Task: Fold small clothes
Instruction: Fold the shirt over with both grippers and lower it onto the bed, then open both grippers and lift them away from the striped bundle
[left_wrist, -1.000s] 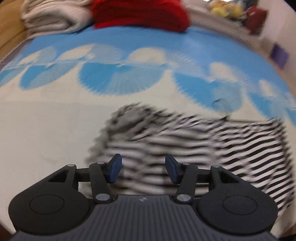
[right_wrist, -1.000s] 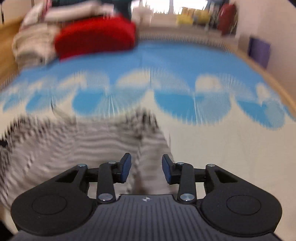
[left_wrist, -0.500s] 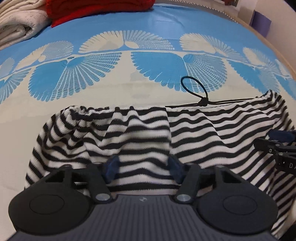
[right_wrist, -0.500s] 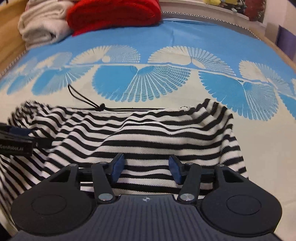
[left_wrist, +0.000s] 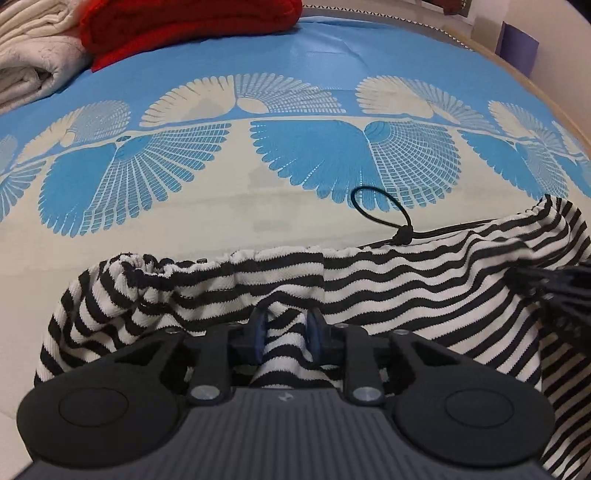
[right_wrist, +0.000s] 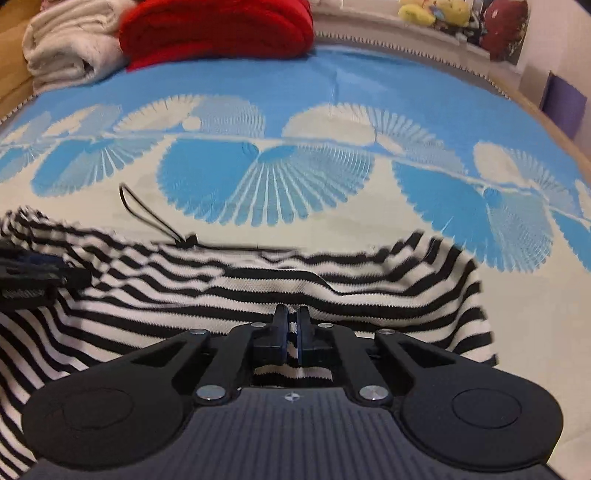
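Striped garment (left_wrist: 388, 291) lies crosswise; left tongs (left_wrist: 285, 332) closing on its near hem, right tongs (right_wrist: 291, 332) clamped there too

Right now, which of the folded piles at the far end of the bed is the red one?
The red pile is the right-hand one of the two, standing taller beside the cream-white pile, which sits further left by the bed's wooden edge.

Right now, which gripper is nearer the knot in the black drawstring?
Left. The knot lies just up and right of the left gripper, whose jaws are closing on a fold of the striped garment. The right gripper, shut on the garment, sits farther off, right of the knot.
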